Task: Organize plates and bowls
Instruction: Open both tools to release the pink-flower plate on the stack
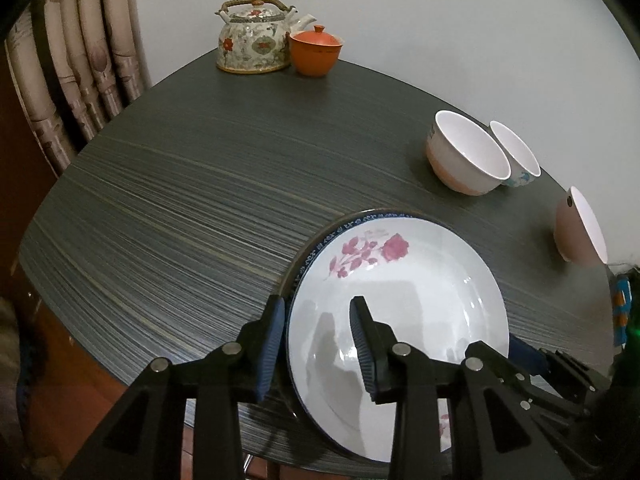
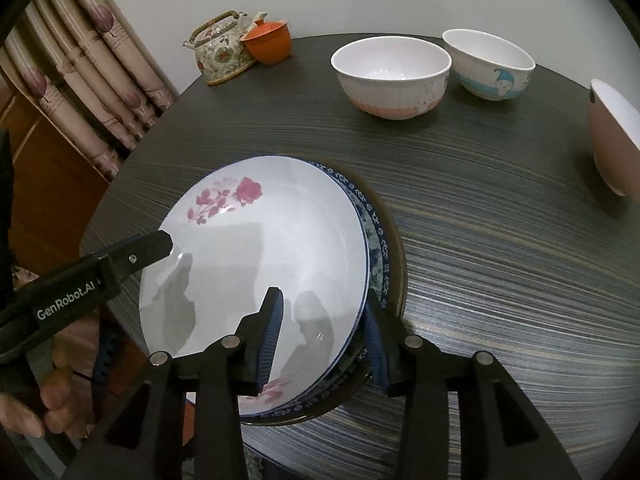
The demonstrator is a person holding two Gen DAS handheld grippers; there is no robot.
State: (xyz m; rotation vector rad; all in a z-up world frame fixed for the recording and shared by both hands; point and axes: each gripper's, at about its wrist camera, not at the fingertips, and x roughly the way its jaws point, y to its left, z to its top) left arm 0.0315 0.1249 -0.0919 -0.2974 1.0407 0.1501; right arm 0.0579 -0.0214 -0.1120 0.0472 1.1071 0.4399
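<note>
Floral teapot (image 1: 254,38) beside lidded orange cup (image 1: 316,51), dark striped table (image 1: 180,200), patterned curtain (image 1: 80,60)

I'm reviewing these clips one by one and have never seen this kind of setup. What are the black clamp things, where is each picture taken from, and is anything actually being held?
There is no robot: a person holds two hand-held grippers, each with a camera looking along its fingers. One picture is from the left gripper, the other from the right gripper.

On the dark table a white flowered plate lies on a blue-rimmed plate. Each gripper straddles an opposite rim, and the pads seem not to press, so nothing looks held.

Further back stand a pink-based bowl, a blue-patterned bowl, a third bowl at the edge, a teapot and an orange lidded cup.
</note>
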